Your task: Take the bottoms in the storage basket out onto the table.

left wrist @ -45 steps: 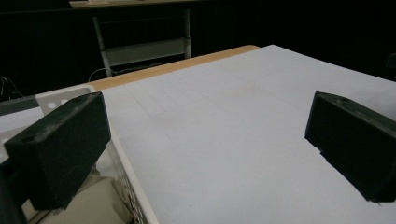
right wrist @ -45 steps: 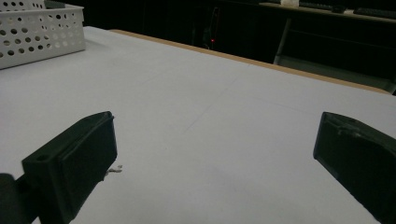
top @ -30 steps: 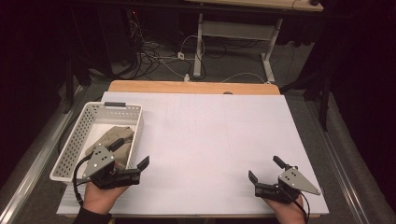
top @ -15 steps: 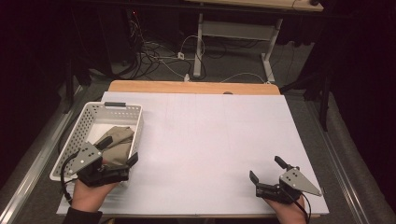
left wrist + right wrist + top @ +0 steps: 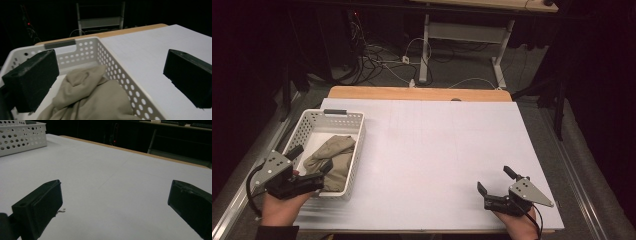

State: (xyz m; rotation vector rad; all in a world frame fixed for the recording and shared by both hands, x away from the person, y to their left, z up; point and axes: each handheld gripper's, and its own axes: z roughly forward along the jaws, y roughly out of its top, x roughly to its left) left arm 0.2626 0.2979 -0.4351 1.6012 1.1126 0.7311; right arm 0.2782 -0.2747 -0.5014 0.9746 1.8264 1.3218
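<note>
While the right tongs stay gaping, the left tongs, gaping too, have swung over the basket's cloth.

Left gripper now farther left, over the basket's near end, above the beige cloth.

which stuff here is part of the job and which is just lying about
In the job:
- left tool, open over the basket
- beige cloth
- white basket

Lying about:
- right tool, open, idle on the table
- floor cables
</note>
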